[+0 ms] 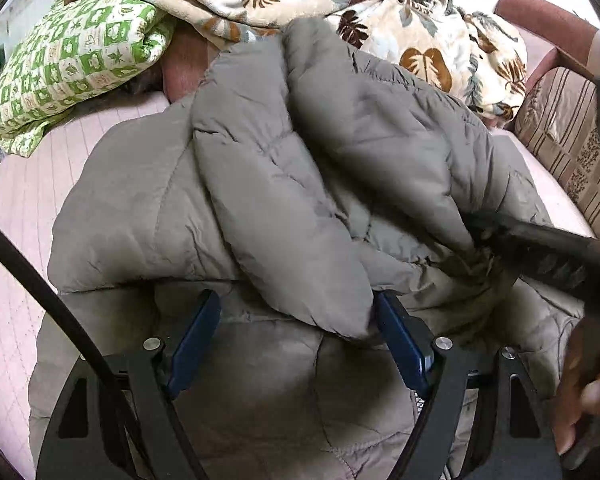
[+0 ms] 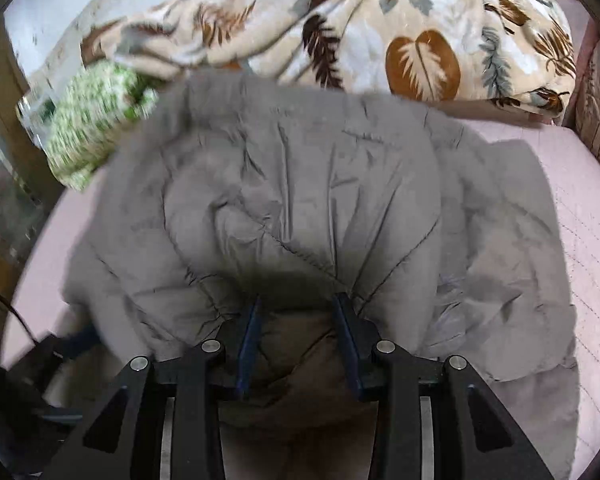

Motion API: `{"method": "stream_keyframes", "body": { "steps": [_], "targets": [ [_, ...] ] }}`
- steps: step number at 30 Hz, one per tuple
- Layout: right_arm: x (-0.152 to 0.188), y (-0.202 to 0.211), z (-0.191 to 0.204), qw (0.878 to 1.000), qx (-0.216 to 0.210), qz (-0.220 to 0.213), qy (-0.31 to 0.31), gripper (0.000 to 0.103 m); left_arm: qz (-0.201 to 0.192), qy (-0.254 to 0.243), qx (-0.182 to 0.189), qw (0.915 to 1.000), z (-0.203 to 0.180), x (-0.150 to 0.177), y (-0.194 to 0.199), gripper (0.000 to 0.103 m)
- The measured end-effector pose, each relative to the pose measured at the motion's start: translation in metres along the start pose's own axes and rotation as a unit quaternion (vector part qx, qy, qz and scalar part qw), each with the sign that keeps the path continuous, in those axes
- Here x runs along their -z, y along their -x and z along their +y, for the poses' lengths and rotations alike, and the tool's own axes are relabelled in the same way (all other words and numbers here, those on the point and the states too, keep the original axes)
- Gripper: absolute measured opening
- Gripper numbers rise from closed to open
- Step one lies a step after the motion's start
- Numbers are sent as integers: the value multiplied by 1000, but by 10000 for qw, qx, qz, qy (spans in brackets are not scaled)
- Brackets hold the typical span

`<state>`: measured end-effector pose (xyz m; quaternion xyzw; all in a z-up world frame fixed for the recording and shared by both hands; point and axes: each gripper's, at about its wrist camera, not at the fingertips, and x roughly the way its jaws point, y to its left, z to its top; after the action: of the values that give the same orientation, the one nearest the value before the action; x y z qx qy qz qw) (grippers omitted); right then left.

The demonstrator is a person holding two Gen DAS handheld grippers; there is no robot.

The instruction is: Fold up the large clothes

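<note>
Left wrist view: your left gripper (image 1: 298, 312) sits low over the grey puffer jacket (image 1: 260, 184), jaws standing wide apart. A folded-over sleeve or flap of the jacket runs down between the blue pads (image 1: 400, 344), and its rounded end lies against the right-hand one. No squeeze visible, so read it as not gripping.

Same view only: your right gripper (image 1: 540, 248) comes in from the right edge as a dark blurred bar across the jacket's right side, with a blurred hand (image 1: 584, 396) below it. You also get a black cable (image 1: 40, 280) crossing at lower left, and a striped cushion (image 1: 568, 128) and a reddish armrest (image 1: 540, 8) to the jacket's right.

Right wrist view: right gripper (image 2: 296, 300) has a bunched fold of jacket (image 2: 300, 184) between its blue pads (image 2: 350, 344), jaws narrow. Fabric puckers in toward both pads, so it looks clamped on the jacket. This view is motion-blurred, mostly on the left.

Right view only: the jacket's full spread over the pink sheet (image 2: 580, 208), and a blurred bit of the left gripper (image 2: 48, 352) at the jacket's lower left edge.

Both views: leaf-print blanket (image 1: 380, 12) heaped behind the jacket, green-checked pillow (image 1: 72, 64) behind it to the left. The jacket touches or overlaps the blanket's front edge.
</note>
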<state>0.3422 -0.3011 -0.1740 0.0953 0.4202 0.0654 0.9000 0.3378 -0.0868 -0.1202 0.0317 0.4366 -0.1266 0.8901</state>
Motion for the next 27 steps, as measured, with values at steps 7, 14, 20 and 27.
{"method": "stream_keyframes", "body": {
  "steps": [7,14,20,27],
  "targets": [
    [1,7,0,9998,-1,-177,71,40,-175,-112,26,9998,-9,1,9,79],
    [-1,53,3,9985,-215,-508,-17,40,-475,-165,12,9987,-11,-1,26,79],
    [20,57,3,9988,-228,-418,-109,40,-530,-397,-109,9977,-19,1,26,79],
    [29,20,0,9999,-136,-2,-52,40,-300,-457,-177,9984,-20,5,12,79]
  ]
}}
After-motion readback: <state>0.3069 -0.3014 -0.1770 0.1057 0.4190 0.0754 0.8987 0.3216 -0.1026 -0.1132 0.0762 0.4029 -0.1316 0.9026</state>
